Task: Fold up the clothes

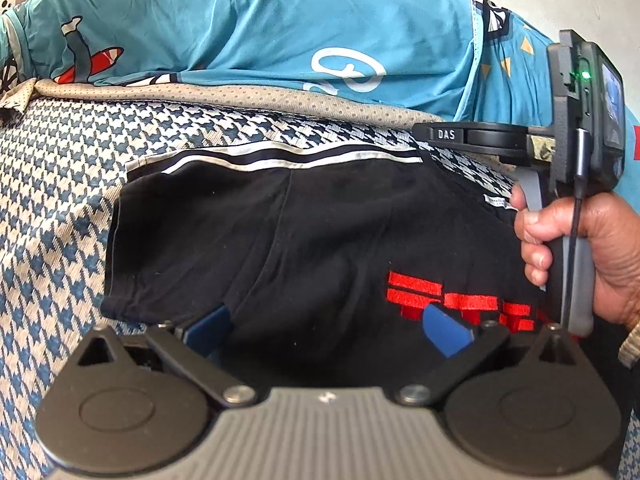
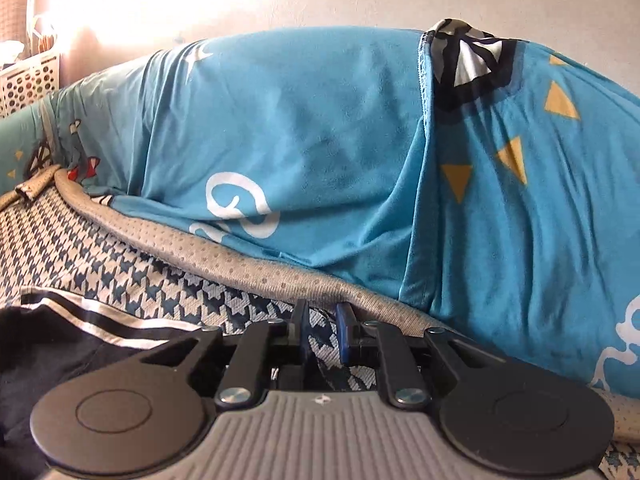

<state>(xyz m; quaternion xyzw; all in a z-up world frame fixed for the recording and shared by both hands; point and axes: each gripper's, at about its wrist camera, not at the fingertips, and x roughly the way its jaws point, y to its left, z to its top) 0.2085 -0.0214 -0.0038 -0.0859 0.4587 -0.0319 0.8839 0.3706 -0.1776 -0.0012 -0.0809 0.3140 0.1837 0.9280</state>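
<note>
A black garment with a white-striped band and red embroidery lies flat on the houndstooth bed cover. My left gripper is open, its blue fingers spread over the garment's near edge, holding nothing. My right gripper shows in its own view with its blue fingers close together over bare houndstooth cover, nothing visibly between them; its body also shows in the left wrist view, held in a hand at the garment's right edge. The garment's striped edge shows at the lower left of the right wrist view.
A teal printed cloth covers a raised mound behind the garment, also filling the right wrist view. A tan dotted piping edge separates it from the houndstooth cover. A white perforated basket stands at the far left by the wall.
</note>
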